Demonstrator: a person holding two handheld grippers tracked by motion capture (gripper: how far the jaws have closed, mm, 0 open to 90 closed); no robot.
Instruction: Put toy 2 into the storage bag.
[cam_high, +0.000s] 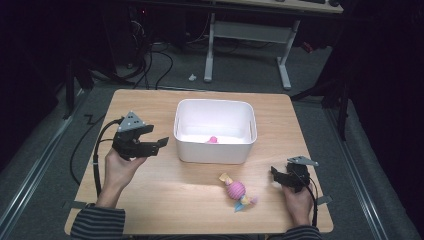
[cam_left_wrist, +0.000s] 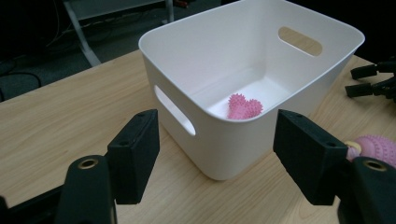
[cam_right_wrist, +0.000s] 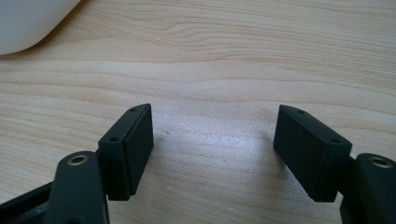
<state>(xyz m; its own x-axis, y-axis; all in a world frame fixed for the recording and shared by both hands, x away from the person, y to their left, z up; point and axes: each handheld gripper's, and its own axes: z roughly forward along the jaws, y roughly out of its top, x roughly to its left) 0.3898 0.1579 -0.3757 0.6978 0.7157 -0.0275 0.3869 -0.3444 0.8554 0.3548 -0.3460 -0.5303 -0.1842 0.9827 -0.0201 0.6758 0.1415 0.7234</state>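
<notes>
A white bin (cam_high: 215, 150) stands in the middle of the wooden table (cam_high: 165, 200). A pink spiky heart toy (cam_high: 212, 140) lies on the bin's floor (cam_left_wrist: 243, 107). In front of the bin, on the table, is a pink ribbed ball toy (cam_high: 236, 191) with coloured ends. My left gripper (cam_high: 159, 145) hovers left of the bin, jaws open and empty, aimed at the bin's near corner (cam_left_wrist: 217, 140). My right gripper (cam_high: 275, 175) rests low at the right, beside the ball toy, open over bare wood (cam_right_wrist: 215, 135).
The bin (cam_left_wrist: 224, 154) has a handle slot in each end wall. Beyond the table's far edge are a white desk frame (cam_high: 210, 50) and loose cables (cam_high: 150, 65) on the grey floor. Bare wood lies along the front of the table.
</notes>
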